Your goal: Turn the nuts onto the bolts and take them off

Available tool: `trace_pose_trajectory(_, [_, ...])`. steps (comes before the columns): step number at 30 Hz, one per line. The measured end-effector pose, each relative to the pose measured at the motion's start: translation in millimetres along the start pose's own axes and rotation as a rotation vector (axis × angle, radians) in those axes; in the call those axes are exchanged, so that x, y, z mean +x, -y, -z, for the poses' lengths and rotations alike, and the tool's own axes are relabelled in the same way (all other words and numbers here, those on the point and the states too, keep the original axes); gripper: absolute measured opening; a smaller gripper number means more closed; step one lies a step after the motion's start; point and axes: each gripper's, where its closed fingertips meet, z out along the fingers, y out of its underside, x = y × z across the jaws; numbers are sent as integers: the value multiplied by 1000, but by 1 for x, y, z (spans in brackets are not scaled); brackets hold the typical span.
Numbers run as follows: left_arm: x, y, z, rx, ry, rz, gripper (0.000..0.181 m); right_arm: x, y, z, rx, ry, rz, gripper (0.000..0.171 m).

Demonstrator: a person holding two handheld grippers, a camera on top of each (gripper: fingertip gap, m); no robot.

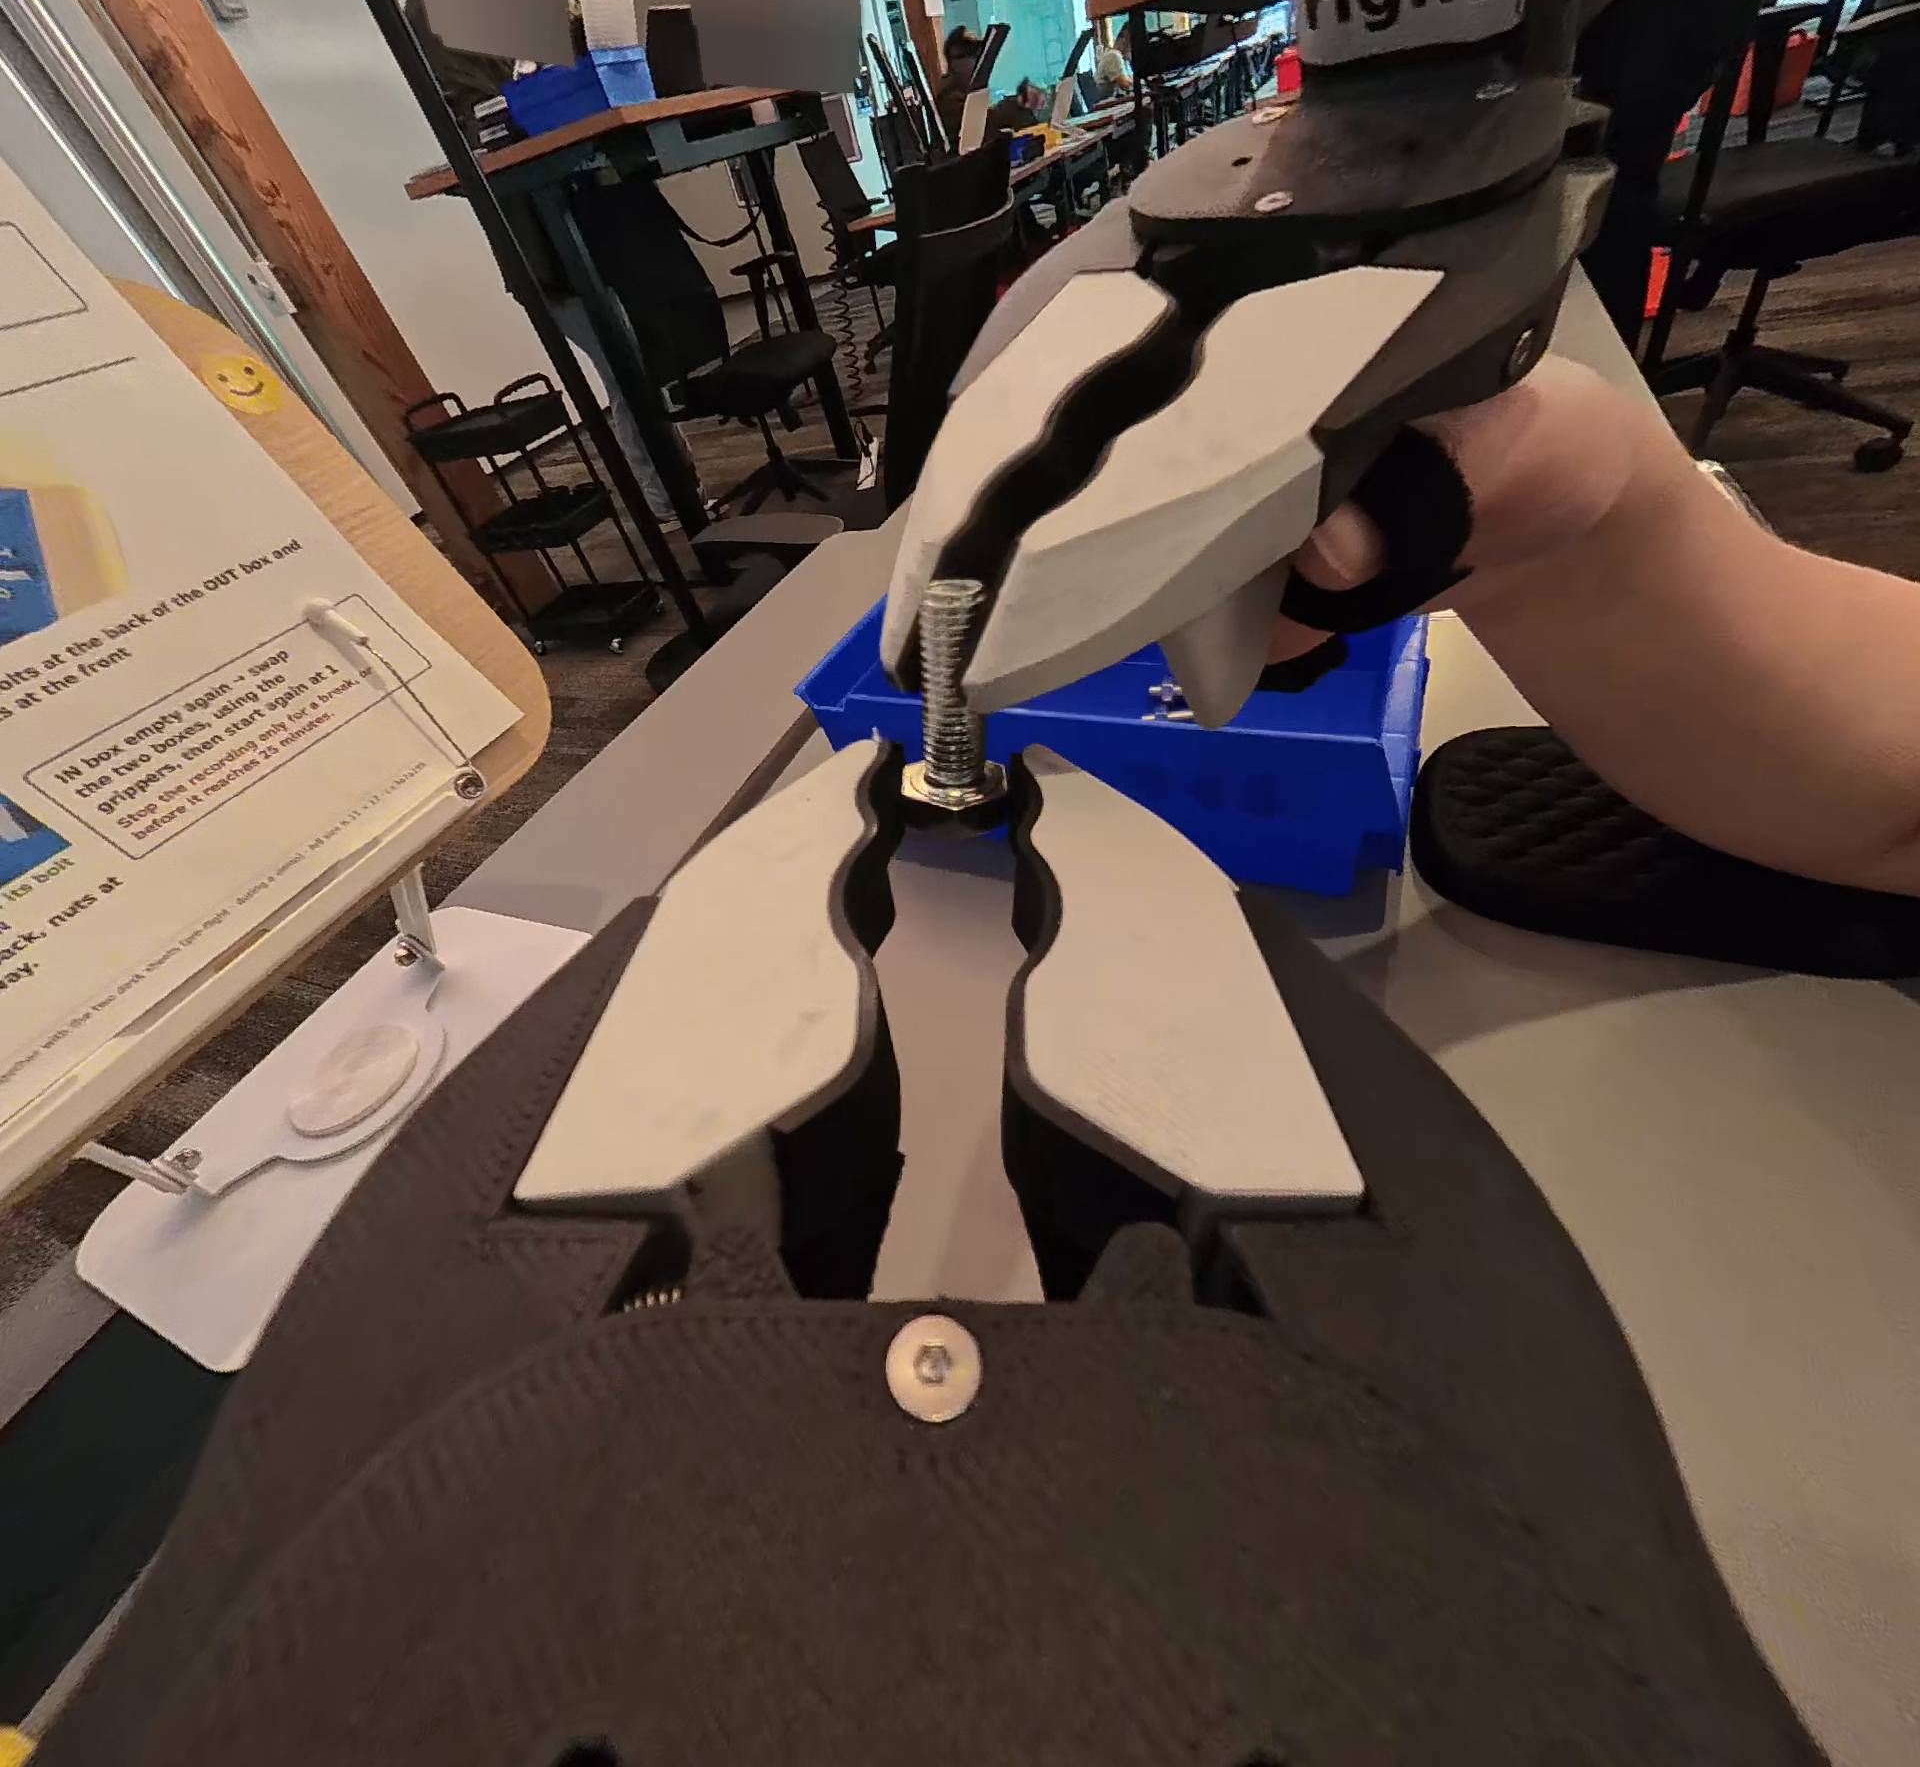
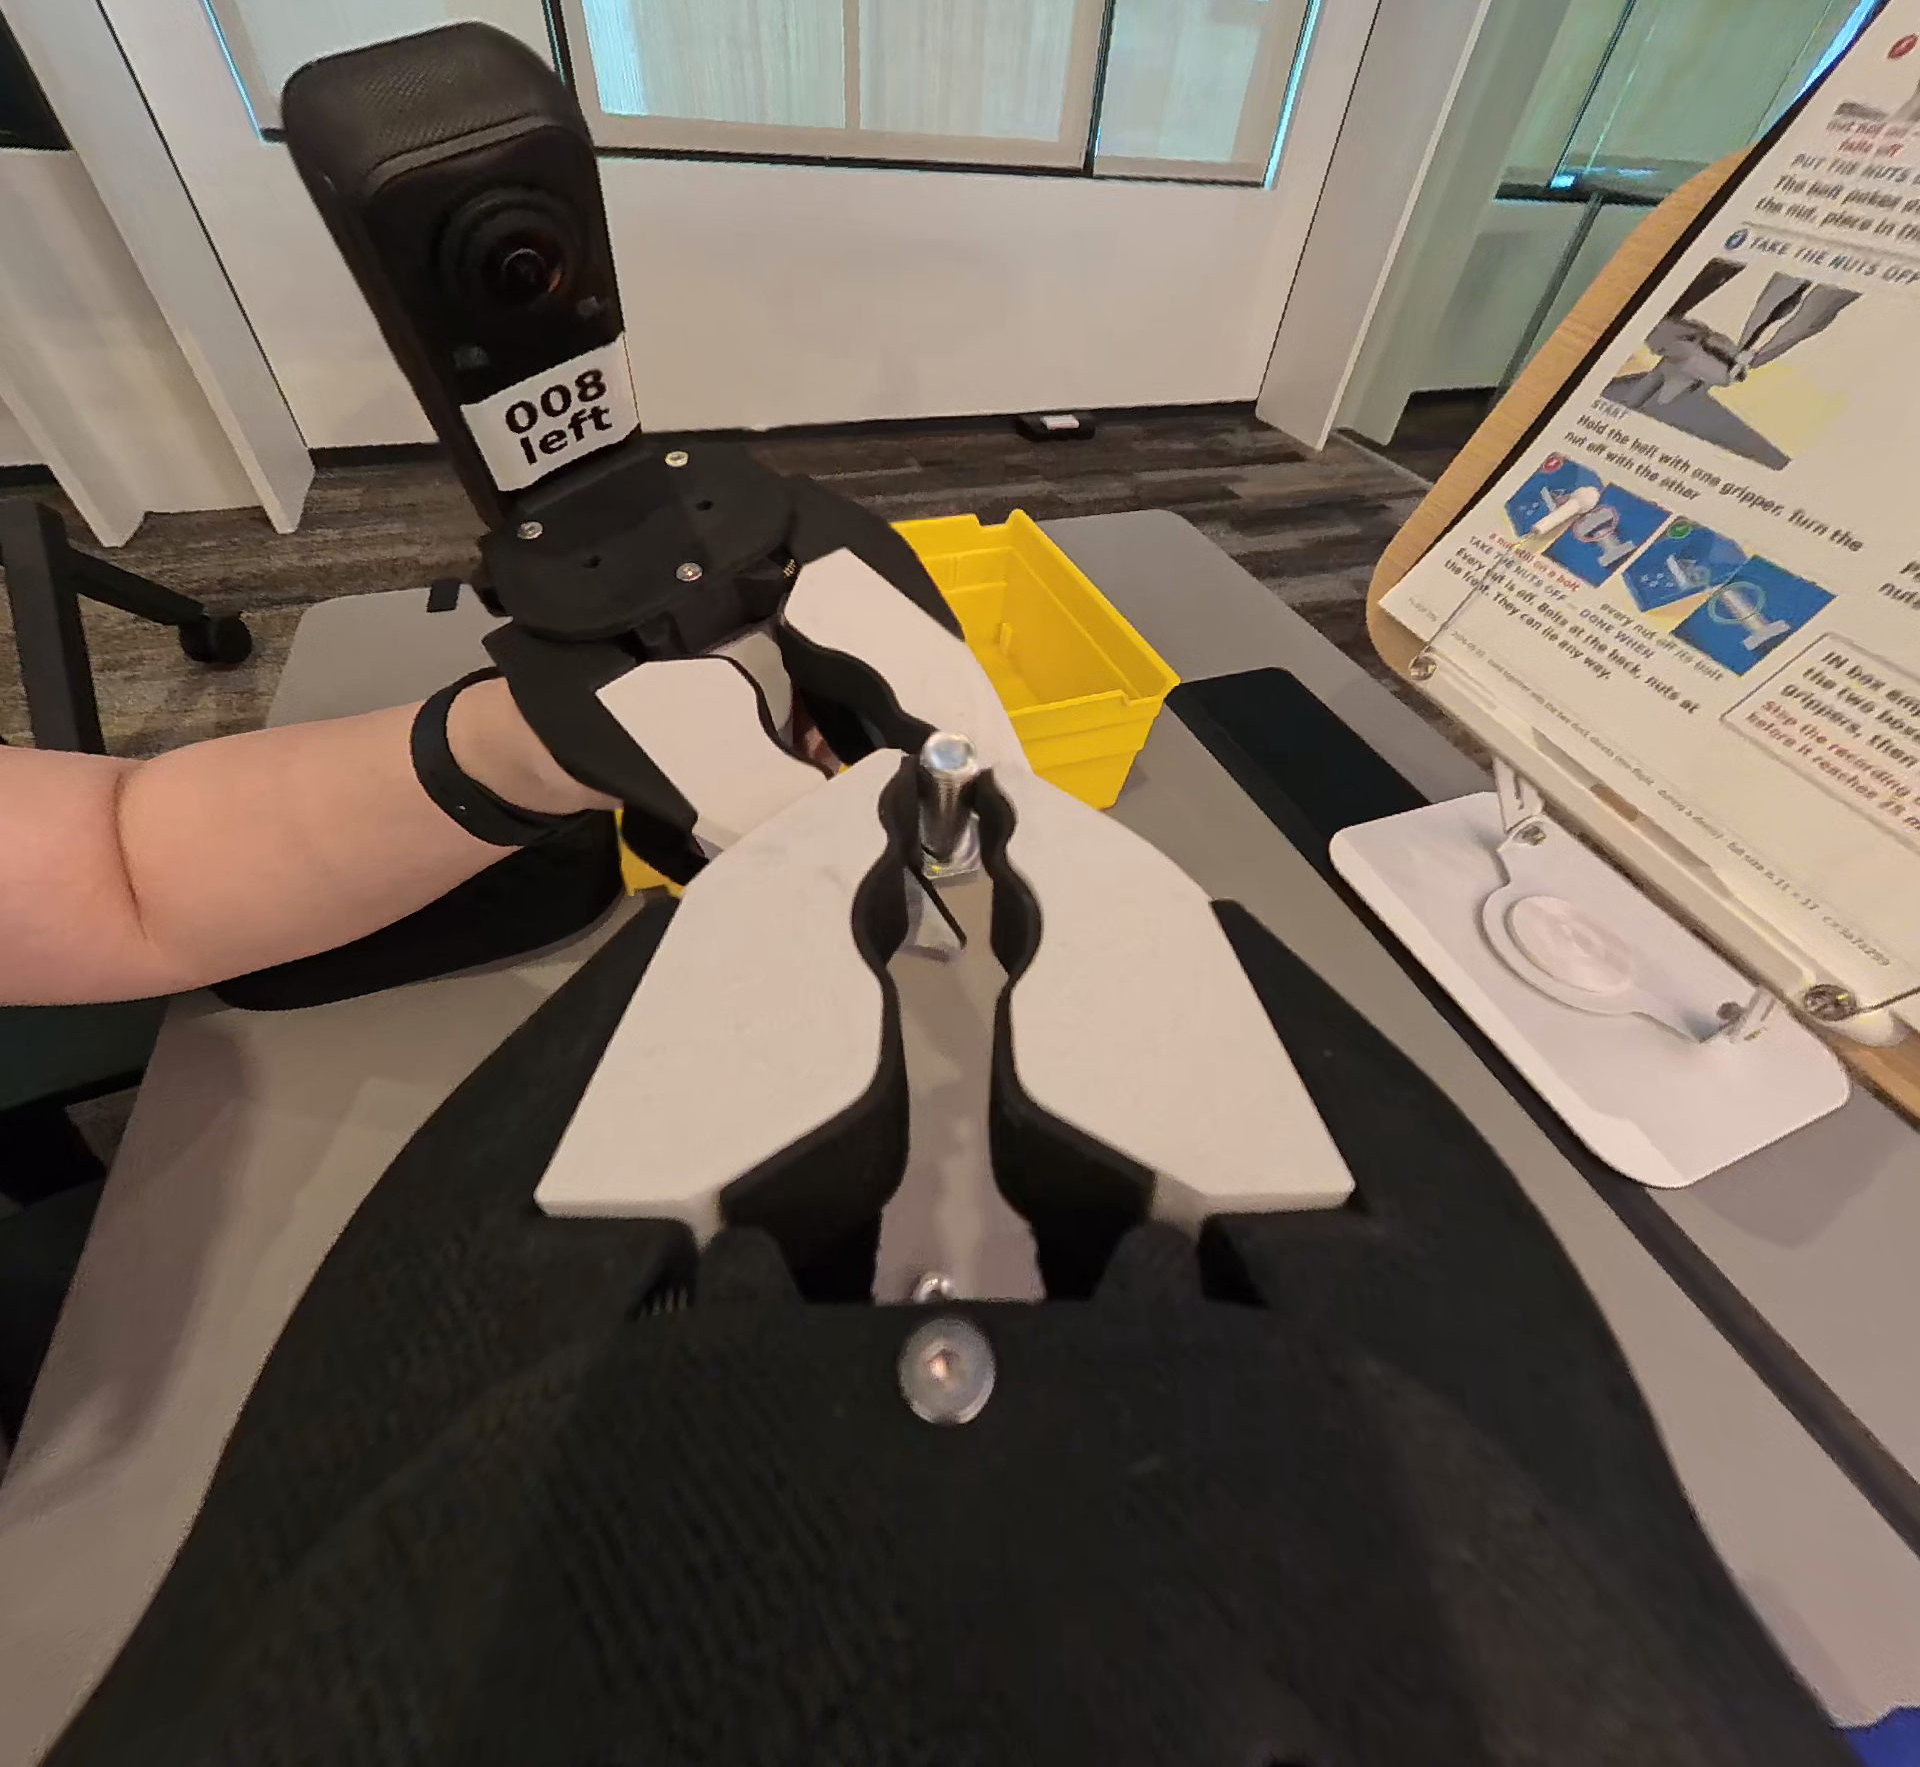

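Note:
A silver threaded bolt (image 1: pixel 951 678) stands upright over the grey table (image 1: pixel 1558 1146). My left gripper (image 1: pixel 951 787) is shut on the hex nut (image 1: pixel 951 785) at the bolt's lower end. My right gripper (image 1: pixel 940 673) comes down from above and is shut on the upper threads. In the right wrist view my right gripper (image 2: pixel 945 787) clamps the bolt (image 2: pixel 948 761), with the nut (image 2: pixel 951 860) showing between its fingers. The left gripper's white fingers (image 2: pixel 717 730) reach in from the left, their tips hidden under mine.
A blue bin (image 1: pixel 1143 772) with small metal parts stands just behind the bolt. A yellow bin (image 2: pixel 1049 657) stands behind the left gripper. An instruction sheet on a white stand (image 1: pixel 208 678) is beside the table, also in the right wrist view (image 2: pixel 1662 522). A black pad (image 1: pixel 1610 844) lies under the forearm.

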Motion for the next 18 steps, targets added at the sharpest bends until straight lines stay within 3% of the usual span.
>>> trace_pose_trajectory(3, [-7, 2, 6, -9, 22, -3, 18, 5, 4, 8, 1, -40, 80, 34])
trace_pose_trajectory(5, [-19, 5, 16, -22, 56, 6, 18, 4, -8, 12, -86, -29, 159, 34])
trace_pose_trajectory(10, [-50, 21, 62, -19, 142, 35, 19, -21, -104, 0, -505, 244, 349, 30])
trace_pose_trajectory(14, [-64, 33, 98, -8, 205, 19, 18, -23, -192, -8, -921, 315, 449, 34])
trace_pose_trajectory(18, [-72, 44, 125, 31, 247, 20, 19, -26, -224, -24, -1033, 305, 435, 37])
